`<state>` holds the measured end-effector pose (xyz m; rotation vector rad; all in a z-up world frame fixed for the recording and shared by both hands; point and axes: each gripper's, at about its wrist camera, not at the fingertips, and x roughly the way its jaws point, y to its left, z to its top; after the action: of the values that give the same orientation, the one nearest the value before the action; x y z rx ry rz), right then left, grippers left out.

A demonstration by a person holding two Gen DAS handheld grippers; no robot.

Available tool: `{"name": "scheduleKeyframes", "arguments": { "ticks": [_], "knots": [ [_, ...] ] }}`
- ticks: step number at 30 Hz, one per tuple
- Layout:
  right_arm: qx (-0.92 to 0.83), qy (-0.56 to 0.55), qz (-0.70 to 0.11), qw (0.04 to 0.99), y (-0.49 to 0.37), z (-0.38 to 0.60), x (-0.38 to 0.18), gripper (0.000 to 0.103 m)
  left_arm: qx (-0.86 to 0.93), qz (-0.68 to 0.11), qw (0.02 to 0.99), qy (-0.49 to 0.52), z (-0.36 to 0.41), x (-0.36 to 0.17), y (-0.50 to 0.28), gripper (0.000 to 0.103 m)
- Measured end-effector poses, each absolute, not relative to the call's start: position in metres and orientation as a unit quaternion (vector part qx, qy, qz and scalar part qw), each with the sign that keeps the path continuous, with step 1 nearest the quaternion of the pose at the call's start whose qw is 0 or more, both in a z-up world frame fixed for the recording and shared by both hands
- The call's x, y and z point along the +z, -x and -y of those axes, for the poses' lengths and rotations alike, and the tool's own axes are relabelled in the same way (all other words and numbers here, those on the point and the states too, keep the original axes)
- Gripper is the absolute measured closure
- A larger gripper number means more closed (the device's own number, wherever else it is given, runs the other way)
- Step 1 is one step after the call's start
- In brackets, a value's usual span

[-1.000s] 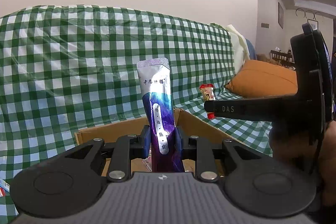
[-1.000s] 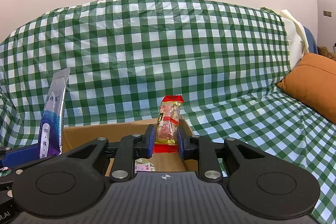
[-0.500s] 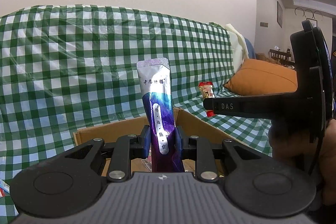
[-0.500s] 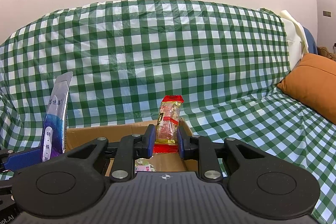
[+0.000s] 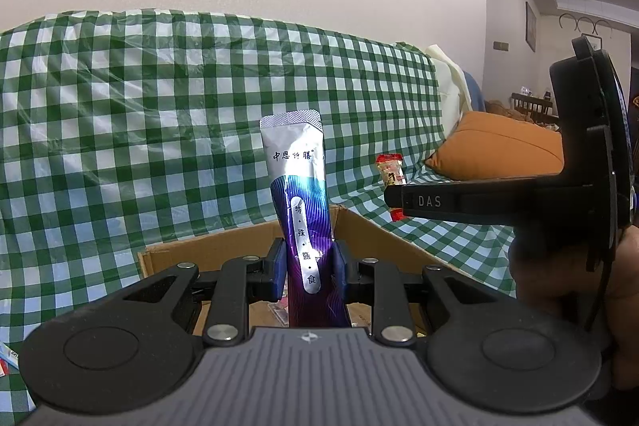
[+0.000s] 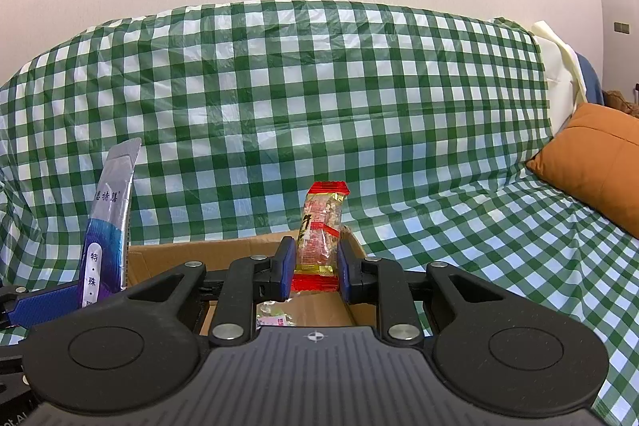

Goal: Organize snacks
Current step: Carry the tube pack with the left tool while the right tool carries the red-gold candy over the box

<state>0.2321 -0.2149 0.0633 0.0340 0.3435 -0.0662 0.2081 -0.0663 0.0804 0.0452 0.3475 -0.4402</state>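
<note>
A pale wall rises behind a sofa draped in a green-and-white checked cloth (image 6: 319,98), with one orange cushion (image 6: 591,162) at about three o'clock in the right wrist view. Low in both views sits one open cardboard box (image 6: 207,254), just beyond the gripper tips.

The left gripper (image 5: 309,266) has its blue pads closed narrowly on one tall silver-and-purple pouch (image 5: 299,186), which stands upright between them, its sealed top pointing to twelve o'clock and its lower end hidden behind the gripper body. The pads press its sides low down, above the box's near edge. The same pouch shows at nine o'clock in the right wrist view, clamped by a blue finger.

The right gripper (image 6: 315,272) is likewise closed to a narrow gap, pinching one small red-and-clear snack packet (image 6: 321,230) near its lower red seal; the packet stands upright, leaning slightly toward one o'clock, in front of the box's far wall. From the left wrist view this gripper enters at three o'clock, a hand (image 5: 575,274) behind it, the packet's red top poking up past its black finger.

Inside the box, a few pink-and-white wrappers (image 6: 275,314) lie on the floor; how many cannot be told. One more wrapper edge (image 5: 6,362) peeks in at eight o'clock in the left wrist view, on the cloth.
</note>
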Motion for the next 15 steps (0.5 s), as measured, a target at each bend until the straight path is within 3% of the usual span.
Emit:
{"name": "scheduleKeyframes", "arguments": {
  "ticks": [15],
  "knots": [
    [-0.032, -0.018, -0.170, 0.985, -0.2318, 0.2139, 0.0639, 0.079, -0.217, -0.171, 0.961, -0.023, 0.0666, 0.0804, -0.2077, 0.076]
  ]
}}
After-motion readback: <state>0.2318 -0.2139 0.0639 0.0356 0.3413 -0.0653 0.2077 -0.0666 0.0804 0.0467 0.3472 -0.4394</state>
